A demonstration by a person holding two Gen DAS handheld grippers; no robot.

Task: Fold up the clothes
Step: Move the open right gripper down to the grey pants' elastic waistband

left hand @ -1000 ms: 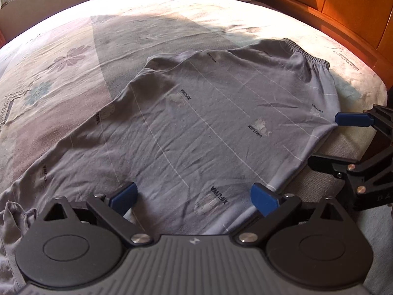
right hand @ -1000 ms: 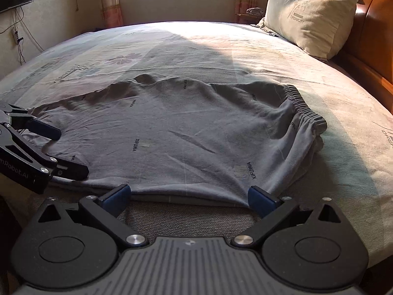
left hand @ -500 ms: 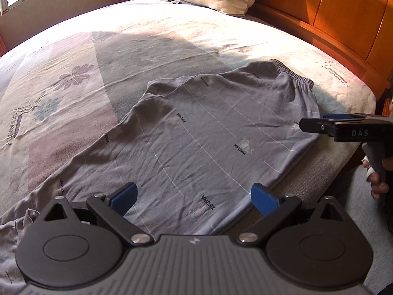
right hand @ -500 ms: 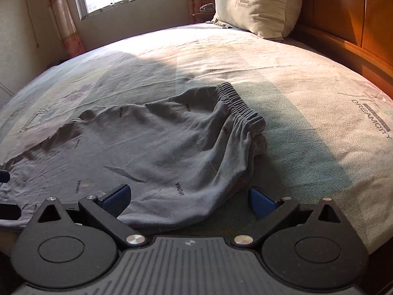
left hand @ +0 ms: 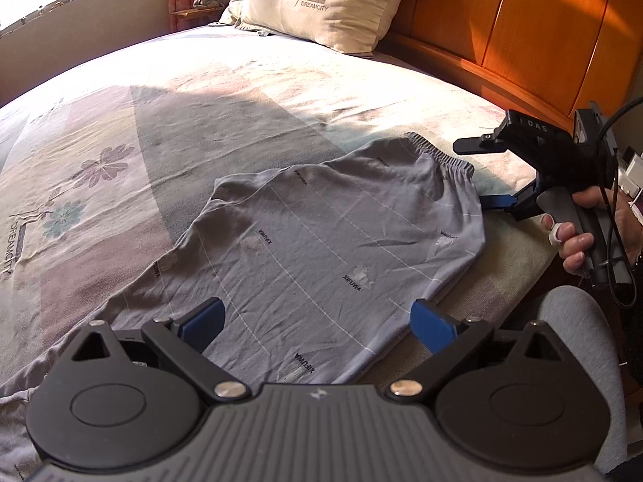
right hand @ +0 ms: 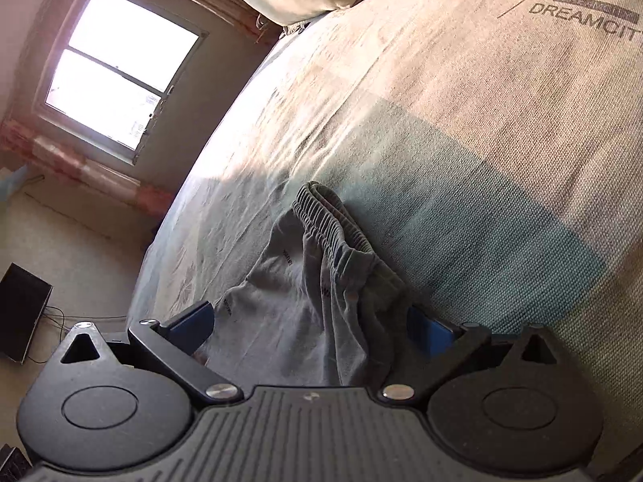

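While the grey trousers [left hand: 333, 249] lie flat on the bed [left hand: 241, 92], your left hand-held gripper [left hand: 317, 323] and right hand-held gripper [right hand: 309, 327] both gape empty.

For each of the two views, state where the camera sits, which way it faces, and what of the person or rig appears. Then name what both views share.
Left wrist: behind the open left tongs, above the bed's near edge, facing the headboard; shows the right tongs, a hand.
Right wrist: behind the open right tongs, rolled sideways, facing the window; no body.
Shared: grey trousers, waistband, pillow, bedsheet.
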